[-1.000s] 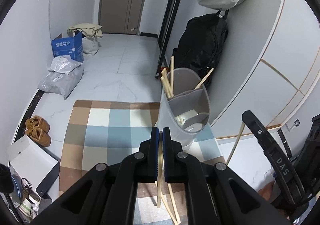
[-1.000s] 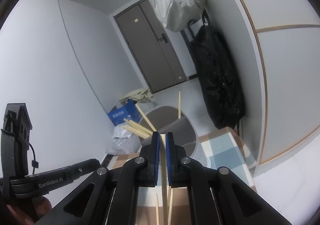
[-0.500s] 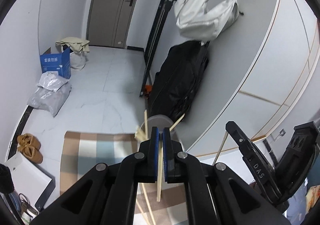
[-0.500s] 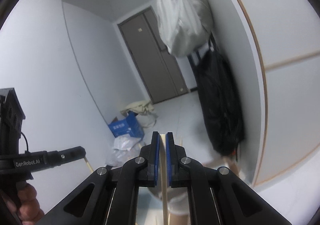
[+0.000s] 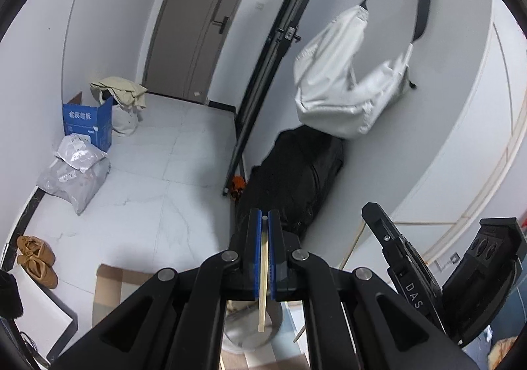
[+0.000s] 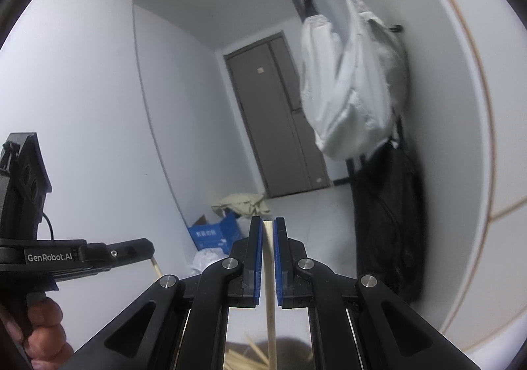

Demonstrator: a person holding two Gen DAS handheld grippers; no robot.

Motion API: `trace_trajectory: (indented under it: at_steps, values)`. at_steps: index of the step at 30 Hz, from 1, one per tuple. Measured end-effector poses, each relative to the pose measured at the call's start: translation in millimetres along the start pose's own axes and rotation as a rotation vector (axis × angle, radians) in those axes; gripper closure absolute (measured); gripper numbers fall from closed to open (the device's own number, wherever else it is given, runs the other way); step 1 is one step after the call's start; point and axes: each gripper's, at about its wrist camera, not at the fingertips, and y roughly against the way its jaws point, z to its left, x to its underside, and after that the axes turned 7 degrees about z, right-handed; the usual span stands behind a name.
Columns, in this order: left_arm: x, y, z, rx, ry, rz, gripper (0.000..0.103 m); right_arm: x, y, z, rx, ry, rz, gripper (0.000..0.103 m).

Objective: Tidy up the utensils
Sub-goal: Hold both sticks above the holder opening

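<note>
Gripping one chopstick apiece, both claws are clamped tight: the left gripper holds its stick hanging down between the blue pads, the right gripper does likewise with a second stick. Below and just ahead of both sits the grey holder (its rim bristling with sticks), on the checked cloth. Each stick's long axis runs near upright, so the coming move is likely a drop straight down; the left looks nearer.

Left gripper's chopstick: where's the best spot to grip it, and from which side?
Near its top end, as now: the left gripper pinches the chopstick across its thin width, one pad on each side, so the long shaft hangs below, ready to drop into the holder.
</note>
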Motion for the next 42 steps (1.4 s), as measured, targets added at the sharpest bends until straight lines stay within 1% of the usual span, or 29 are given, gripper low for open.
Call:
trace_trajectory:
  at_steps: [5, 10, 15, 20, 23, 28, 42]
  values:
    - [-8.2, -17.5, 12.9, -0.006, 0.03, -0.006, 0.103, -4.2, -34.6, 1.2, -0.011, 0.034, -0.008, 0.098]
    - [-8.9, -34.4, 24.5, -0.021, 0.043, 0.011, 0.103, 3.1, -69.0, -4.9, -0.013, 0.016, 0.001, 0.098]
    - [-5.6, -48.6, 29.9, -0.033, 0.041, 0.038, 0.103, 13.5, -92.0, -14.9, -0.001, -0.005, 0.002, 0.098]
    - [-4.1, -57.0, 30.8, -0.039, 0.033, 0.051, 0.103, 25.8, -105.1, -17.3, 0.01, -0.014, 0.017, 0.098]
    - [-1.9, -59.4, 29.2, -0.047, 0.018, 0.051, 0.103, 31.9, -107.0, -17.2, 0.017, 0.002, 0.026, 0.098]
    - [4.6, -60.7, 28.5, -0.035, 0.005, 0.074, 0.103, 39.5, -106.9, -17.2, 0.011, 0.012, 0.054, 0.098]
    - [19.0, -62.4, 36.5, -0.027, -0.011, 0.141, 0.103, 55.0, -89.6, -10.6, -0.051, 0.074, 0.135, 0.098]
